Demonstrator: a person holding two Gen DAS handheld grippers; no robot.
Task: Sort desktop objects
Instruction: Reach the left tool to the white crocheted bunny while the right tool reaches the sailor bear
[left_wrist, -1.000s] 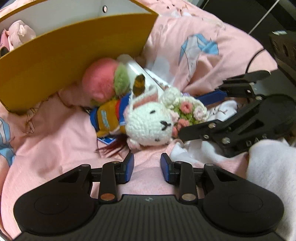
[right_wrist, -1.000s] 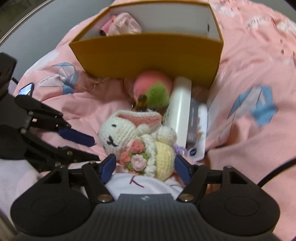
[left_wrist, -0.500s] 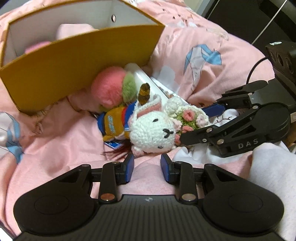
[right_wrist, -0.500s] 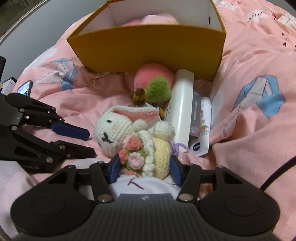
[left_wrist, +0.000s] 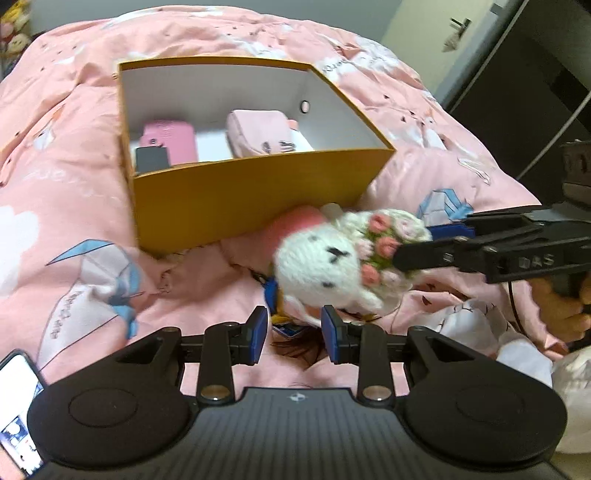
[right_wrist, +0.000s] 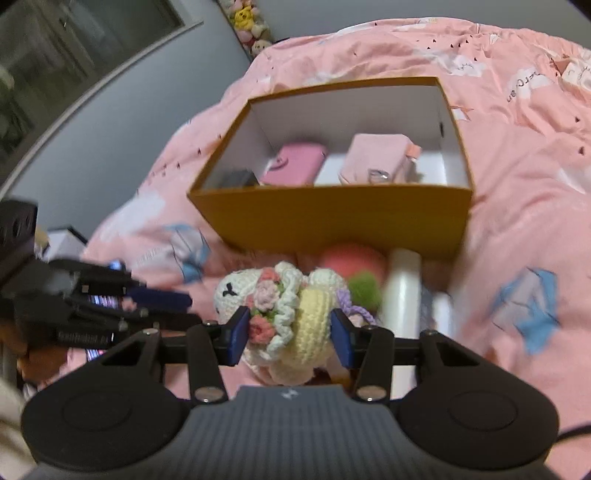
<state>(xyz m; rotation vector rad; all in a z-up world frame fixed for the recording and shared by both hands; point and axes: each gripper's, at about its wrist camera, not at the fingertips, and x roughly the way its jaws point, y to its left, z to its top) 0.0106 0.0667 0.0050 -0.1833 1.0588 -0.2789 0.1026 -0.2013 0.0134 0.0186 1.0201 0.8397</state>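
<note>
Now the right gripper (right_wrist: 288, 338) is closing its fingers on the crochet bunny (right_wrist: 284, 317), just in front of the yellow box (right_wrist: 332, 218), presumably its destination. Meanwhile the left gripper (left_wrist: 294, 334) hangs alongside, fingers parted, empty.

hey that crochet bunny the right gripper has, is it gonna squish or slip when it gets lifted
The crochet bunny is yarn, so it probably squashes as the right hand-held gripper closes on its body. Fuzzy yarn likely resists slipping. Its head hangs off to one side, so it may flop.
</note>
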